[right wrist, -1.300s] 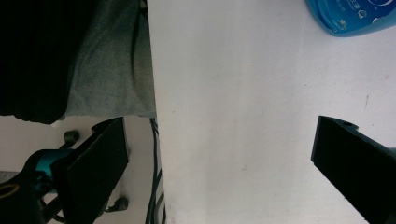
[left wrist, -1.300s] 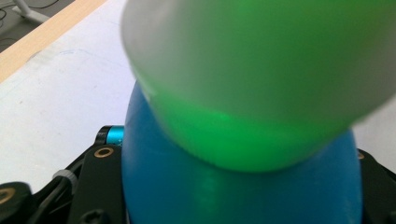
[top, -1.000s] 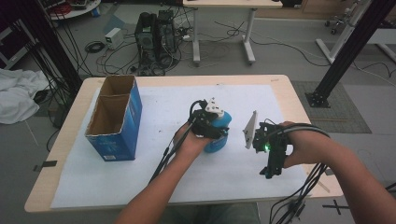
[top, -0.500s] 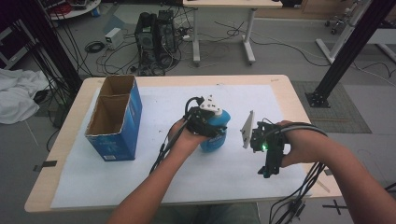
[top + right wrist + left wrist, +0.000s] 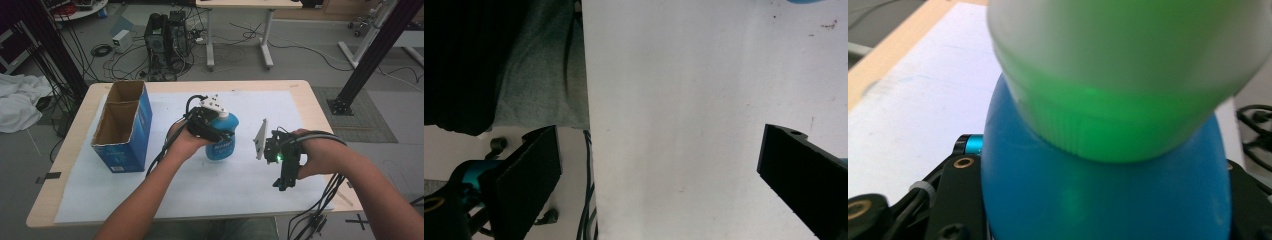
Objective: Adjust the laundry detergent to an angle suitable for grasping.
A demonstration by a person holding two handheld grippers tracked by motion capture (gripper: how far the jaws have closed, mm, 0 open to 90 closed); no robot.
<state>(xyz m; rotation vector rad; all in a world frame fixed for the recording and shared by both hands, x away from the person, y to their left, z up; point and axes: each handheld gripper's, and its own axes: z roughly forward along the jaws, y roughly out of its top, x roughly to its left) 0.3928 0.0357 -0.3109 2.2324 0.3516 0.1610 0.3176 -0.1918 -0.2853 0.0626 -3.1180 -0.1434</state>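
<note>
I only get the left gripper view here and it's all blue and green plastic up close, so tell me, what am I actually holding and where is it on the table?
Observer: The left gripper is shut on a blue bottle, near the middle of the white sheet that covers the table.
Operator: Anything beside it on my left?
Observer: An open blue cardboard box stands on the table to the bottle's left, apart from it.
Operator: And the other gripper?
Observer: The right gripper is to the bottle's right, jaws open with nothing between them.
</note>
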